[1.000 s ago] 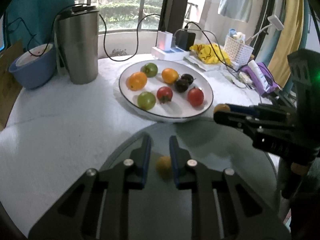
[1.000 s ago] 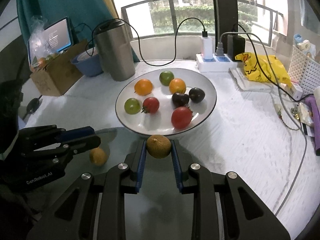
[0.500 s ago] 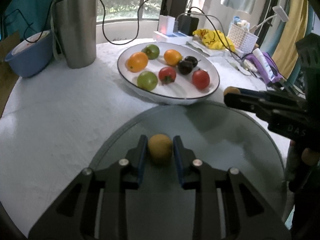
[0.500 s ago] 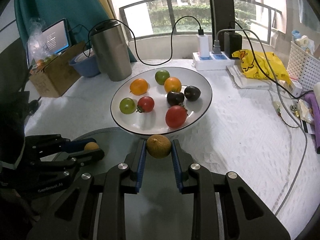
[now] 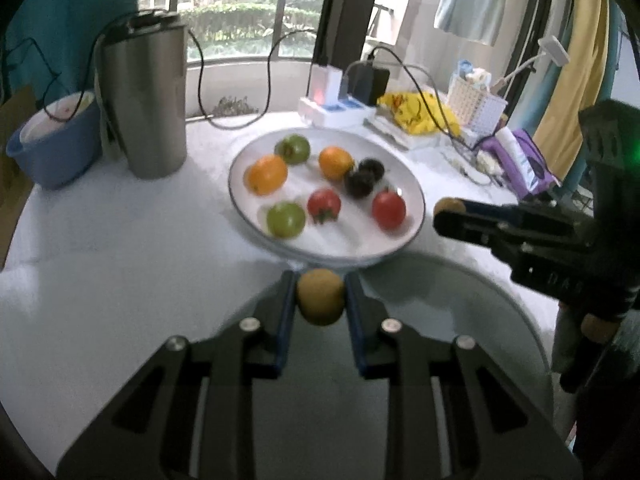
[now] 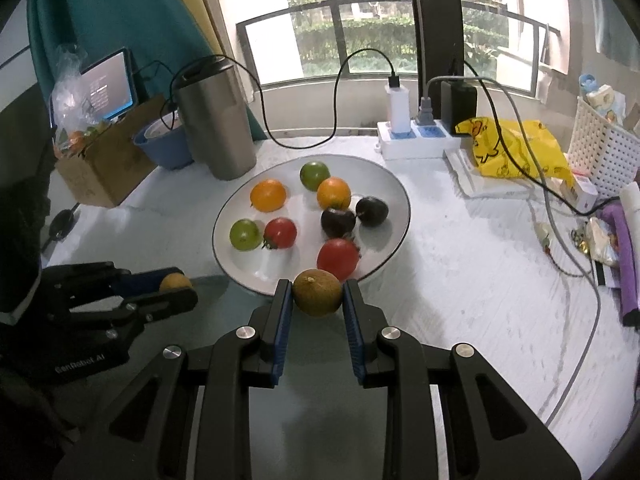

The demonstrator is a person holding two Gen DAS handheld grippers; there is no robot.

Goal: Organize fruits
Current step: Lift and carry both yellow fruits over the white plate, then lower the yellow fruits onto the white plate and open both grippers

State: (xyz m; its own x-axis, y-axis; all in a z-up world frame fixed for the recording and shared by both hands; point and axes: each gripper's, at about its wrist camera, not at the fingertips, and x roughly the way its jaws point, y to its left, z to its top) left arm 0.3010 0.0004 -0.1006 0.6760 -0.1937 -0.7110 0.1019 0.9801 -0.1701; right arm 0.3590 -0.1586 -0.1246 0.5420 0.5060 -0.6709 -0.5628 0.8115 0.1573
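Observation:
A white plate (image 5: 416,204) (image 6: 396,192) holds several tomatoes: orange, green, red and dark ones. My left gripper (image 5: 320,298) is shut on a small yellow-brown fruit (image 5: 320,296) and holds it at the plate's near rim, above a round glass plate (image 5: 460,300). It also shows in the right wrist view (image 6: 176,284). My right gripper (image 6: 317,294) is shut on a second brown round fruit (image 6: 317,292) at the plate's near edge, close to a red tomato (image 6: 338,256). In the left wrist view that gripper (image 5: 450,212) sits right of the plate.
A steel jug (image 5: 144,100) and a blue bowl (image 5: 56,148) stand left of the plate. A power strip (image 6: 416,140) with cables, a yellow bag (image 6: 508,148) and a white basket (image 6: 604,152) lie behind and right. A cardboard box (image 6: 104,164) is far left.
My left gripper closed on the yellow-brown fruit, lifted it off the glass plate and moved forward to the white plate's rim. My right gripper, holding its fruit, moved slightly closer to the plate.

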